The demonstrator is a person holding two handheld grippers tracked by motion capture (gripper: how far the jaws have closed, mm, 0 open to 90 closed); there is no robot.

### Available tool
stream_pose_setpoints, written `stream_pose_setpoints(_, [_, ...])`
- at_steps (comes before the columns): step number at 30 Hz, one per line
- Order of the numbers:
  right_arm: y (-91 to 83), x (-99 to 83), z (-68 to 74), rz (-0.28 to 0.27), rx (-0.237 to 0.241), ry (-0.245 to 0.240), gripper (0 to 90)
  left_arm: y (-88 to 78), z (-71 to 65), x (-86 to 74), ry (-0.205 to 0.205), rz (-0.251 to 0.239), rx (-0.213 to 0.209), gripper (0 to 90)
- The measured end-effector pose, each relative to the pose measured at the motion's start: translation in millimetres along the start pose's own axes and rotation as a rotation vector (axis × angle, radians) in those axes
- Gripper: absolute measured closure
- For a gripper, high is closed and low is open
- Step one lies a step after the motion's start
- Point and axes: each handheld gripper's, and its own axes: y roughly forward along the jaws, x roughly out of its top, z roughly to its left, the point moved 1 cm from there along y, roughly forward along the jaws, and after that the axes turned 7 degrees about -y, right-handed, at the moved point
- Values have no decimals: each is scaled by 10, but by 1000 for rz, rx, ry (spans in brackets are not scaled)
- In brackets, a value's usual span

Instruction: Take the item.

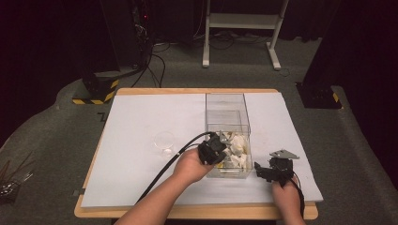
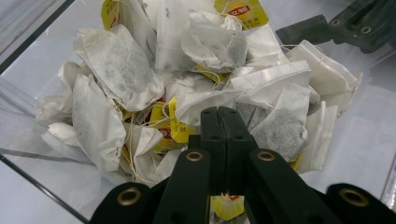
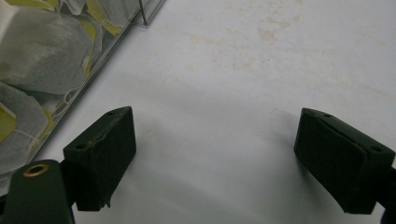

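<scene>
Paper contents: we see a heap of white tea bags (image 2: pixel 154 84) with yellow tags, lying in the near end of a clear plastic box (image 1: pixel 227 105) that stands right of the table's middle, reaching toward the near edge.
Left claw (image 2: pixel 219 121): we see its jaws pressed together down among the bags; a yellow tag shows low between the jaw arms, but we cannot tell whether a bag is pinched.
Right claw (image 3: pixel 215 158): spread wide, holding nothing, resting over bare white table (image 1: pixel 141 122) just beside the box near the near right corner.
Glass cup (image 1: pixel 164 143): it stands left of the box, apparently without a bag.
Progress: we judge this early; a bag is being picked, and lifting it out, perhaps to the cup, is left.
</scene>
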Motion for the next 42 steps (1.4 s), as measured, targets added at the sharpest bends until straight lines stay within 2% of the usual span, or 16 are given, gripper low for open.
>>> stream_pose_setpoints(7, [0,0,0,0,0,0,128,-6,-1,-10,-3,-17,3,900])
stream_pose_setpoints(14, [-1,0,0,0,0,0,128,-40,29,-64,-25,-85,-33,900])
stream_pose_setpoints(24, [-1,0,1,0,0,0,128,-79,62,-115,-44,-125,-58,900])
stream_pose_setpoints(28, [-1,0,2,0,0,0,128,-98,68,-118,-37,-137,-51,900])
stream_pose_setpoints(33, [-1,0,1,0,0,0,128,-157,97,-125,-61,-170,-74,900])
stream_pose_setpoints(42, [-1,0,1,0,0,0,128,-225,99,-115,-65,-205,-83,900])
